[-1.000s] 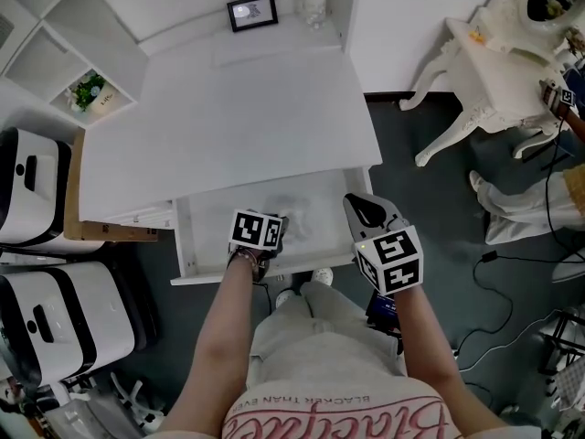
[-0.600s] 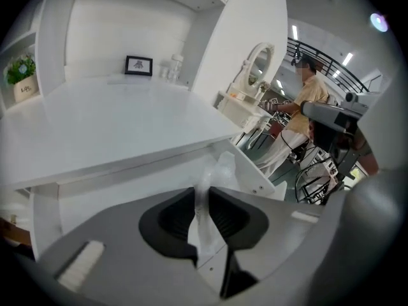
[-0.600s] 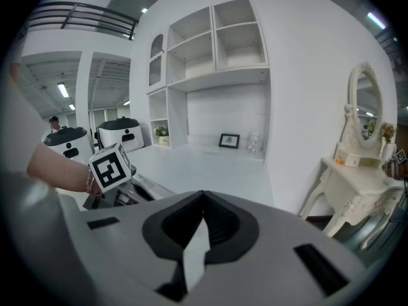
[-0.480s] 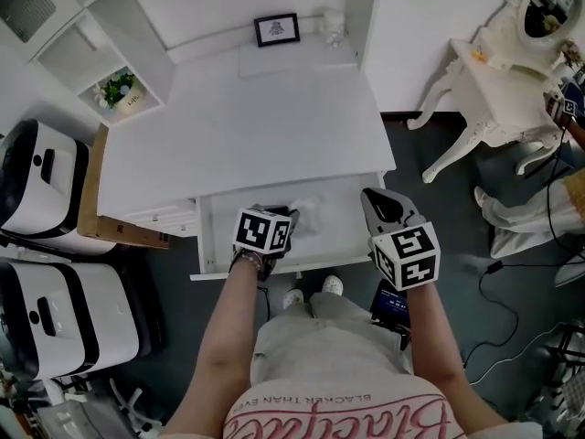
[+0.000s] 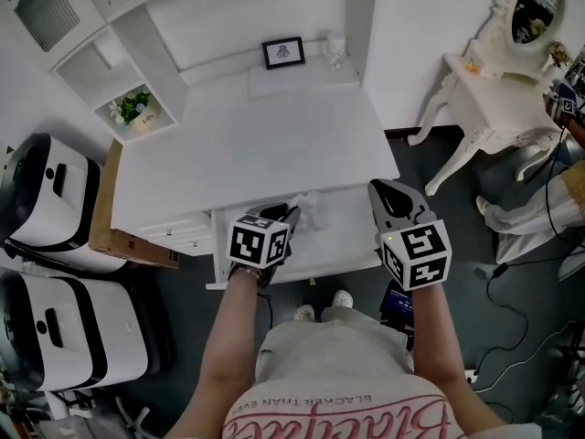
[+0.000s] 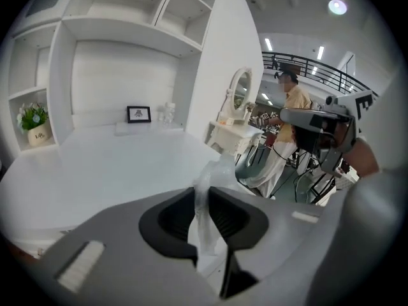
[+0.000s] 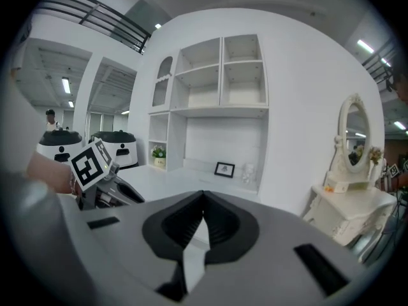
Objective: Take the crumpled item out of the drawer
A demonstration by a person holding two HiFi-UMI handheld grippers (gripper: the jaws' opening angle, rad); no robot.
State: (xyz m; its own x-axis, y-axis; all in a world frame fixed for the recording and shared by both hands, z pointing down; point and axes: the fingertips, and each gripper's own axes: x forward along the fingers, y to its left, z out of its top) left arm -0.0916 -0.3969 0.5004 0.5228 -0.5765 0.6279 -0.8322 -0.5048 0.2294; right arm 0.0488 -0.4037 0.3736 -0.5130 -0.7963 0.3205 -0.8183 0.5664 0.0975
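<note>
White film, crumpled and half see-through, is what your left tongs (image 5: pixel 291 214) have hold of. In the left gripper view, the jaws of those tongs (image 6: pixel 203 195) are pinched onto the crumpled item (image 6: pixel 205 199), which runs up between the pads and puffs out beyond the tips. From your head view the crumpled item (image 5: pixel 307 210) sits just past the tongs' tips, over the back of the open drawer (image 5: pixel 340 238) and right at the front edge of the table (image 5: pixel 256 144). The left gripper view looks across the table top from above it, so the item is held higher than the drawer.

Your right tongs (image 5: pixel 378 187) hover over the right end of the drawer, close to the table's front right corner. In the right gripper view their jaws (image 7: pixel 203 195) meet at the tips with nothing between them.

At the table's back edge stands a small picture frame (image 5: pixel 283 51) with a little glass ornament (image 5: pixel 336 51) beside it. A potted plant (image 5: pixel 135 108) sits in a shelf compartment off the back left corner.
</note>
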